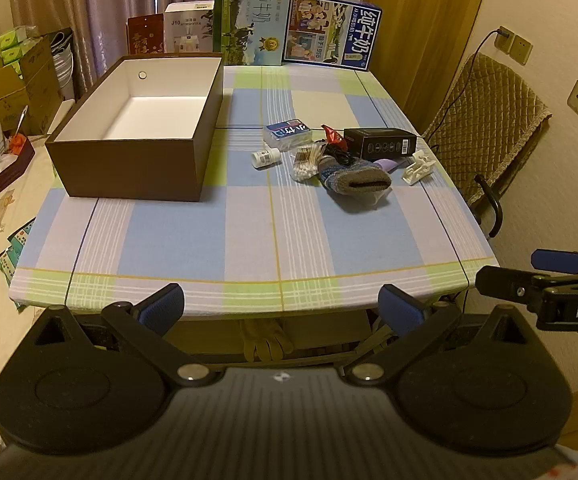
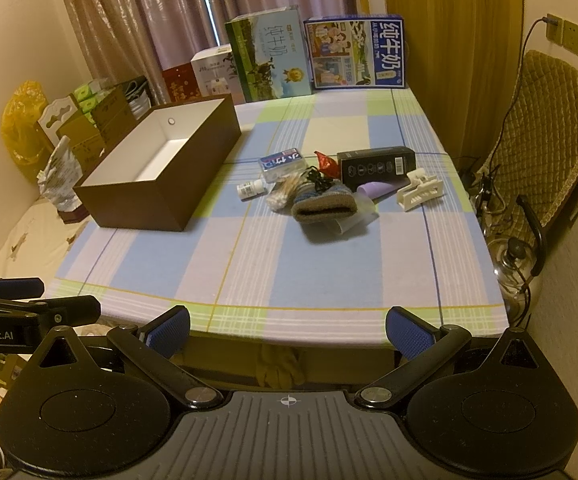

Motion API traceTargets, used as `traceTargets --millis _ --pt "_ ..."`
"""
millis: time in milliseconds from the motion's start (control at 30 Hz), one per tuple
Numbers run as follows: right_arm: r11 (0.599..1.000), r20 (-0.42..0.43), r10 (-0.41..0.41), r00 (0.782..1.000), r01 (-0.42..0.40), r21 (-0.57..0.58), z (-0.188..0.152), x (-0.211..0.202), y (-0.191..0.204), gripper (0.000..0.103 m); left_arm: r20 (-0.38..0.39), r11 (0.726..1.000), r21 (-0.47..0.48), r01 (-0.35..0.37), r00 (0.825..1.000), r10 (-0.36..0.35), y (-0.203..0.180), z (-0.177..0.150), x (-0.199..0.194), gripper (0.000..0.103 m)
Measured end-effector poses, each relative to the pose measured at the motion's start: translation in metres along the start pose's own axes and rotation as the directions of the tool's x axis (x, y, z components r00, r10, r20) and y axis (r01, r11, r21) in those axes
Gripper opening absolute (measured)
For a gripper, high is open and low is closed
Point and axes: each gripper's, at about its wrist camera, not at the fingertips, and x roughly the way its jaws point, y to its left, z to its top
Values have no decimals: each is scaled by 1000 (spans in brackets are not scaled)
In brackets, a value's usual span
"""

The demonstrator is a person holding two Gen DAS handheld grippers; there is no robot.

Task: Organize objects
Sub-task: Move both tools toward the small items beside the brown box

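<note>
An empty brown box [image 1: 129, 168] [image 2: 137, 204] with a white inside stands on the left of the checked table. To its right lies a cluster: a small white bottle [image 1: 265, 157] [image 2: 251, 190], a blue packet [image 1: 287, 133] [image 2: 283, 165], cotton swabs [image 1: 304, 164] [image 2: 281, 196], a knitted sock [image 1: 355, 176] [image 2: 323, 206], a black box [image 1: 381, 142] [image 2: 375, 166] and a white clip [image 1: 419, 166] [image 2: 421, 192]. My left gripper [image 1: 283, 308] and right gripper [image 2: 289, 330] are open and empty, at the table's near edge.
Two milk cartons [image 1: 331, 30] [image 2: 269, 56] and smaller boxes stand along the table's far edge. A padded chair [image 1: 489, 120] [image 2: 549, 128] is on the right, with a kettle [image 2: 519, 264] below it. Stacked boxes [image 1: 21, 80] stand on the left.
</note>
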Motion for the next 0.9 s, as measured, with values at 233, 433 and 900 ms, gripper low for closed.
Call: traceTargets --millis 233,433,900 --pt "1000 0 -1 1000 1 0 0 0 1 101 -1 1000 2 6 1000 -6 2 1 0 102" --pt "1000 0 -2 1000 2 2 0 -1 2 101 -3 1000 5 9 1000 -9 3 0 -1 102" --pt "1000 5 -16 1000 16 21 -3 -2 8 101 -10 999 20 24 1000 -24 9 3 2 102"
